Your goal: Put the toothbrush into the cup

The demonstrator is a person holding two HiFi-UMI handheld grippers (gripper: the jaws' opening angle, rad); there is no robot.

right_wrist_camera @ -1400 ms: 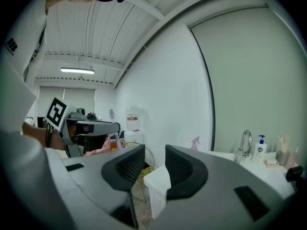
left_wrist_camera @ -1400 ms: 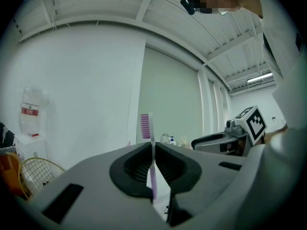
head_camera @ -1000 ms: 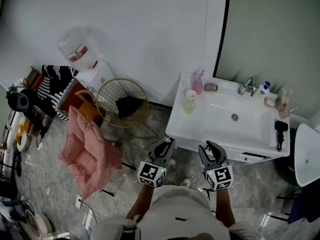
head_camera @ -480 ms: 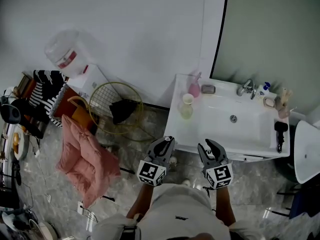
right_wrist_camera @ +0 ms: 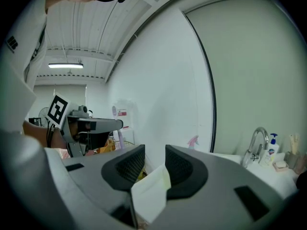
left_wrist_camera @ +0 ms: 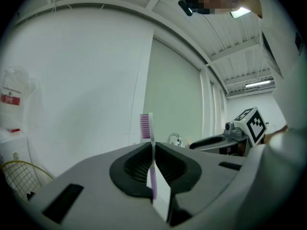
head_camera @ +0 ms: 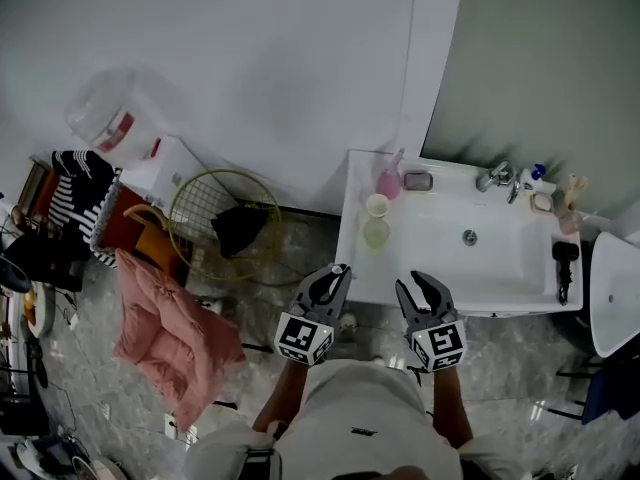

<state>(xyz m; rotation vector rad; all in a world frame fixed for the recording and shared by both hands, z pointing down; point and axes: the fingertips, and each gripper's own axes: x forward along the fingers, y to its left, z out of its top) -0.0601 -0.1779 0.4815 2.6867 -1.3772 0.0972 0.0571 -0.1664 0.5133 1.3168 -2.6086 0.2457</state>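
Nearest the camera, in the head view, the person's light-clothed torso, both arms held forward. Left gripper point(head_camera: 338, 271): jaws closed on the slim lilac plastic toothbrush point(left_wrist_camera: 152, 157), which stands upright between the pads with its purple bristle head clear above them. Right gripper point(head_camera: 414, 285): jaws apart, nothing between the pads; it hangs level with the left one, just beside it. Both tips sit at the near front edge of the white ceramic washbasin point(head_camera: 500, 273), over the grey marbled floor. On the basin's left ledge stands the tall pale-green translucent cup point(head_camera: 377, 220) with a whitish rim, empty as far as can be told. Just behind it is a pink plastic spray bottle point(head_camera: 390, 180); farther right, a chrome tap point(head_camera: 495, 176). Off to the left on the floor, a round yellow wire basket point(head_camera: 205, 208). Progress, as judged: the toothbrush is picked up and in carry, which is the first half done. Left to do: close the gap to the ledge, bring the brush over the cup's mouth, lower it in, release. The cup is ahead of the left gripper, near but not reached. Against the frame a second ago: the basin and cup sit lower and closer to the gripper tips, the floor clutter has slid leftward, and both jaw states are unchanged.
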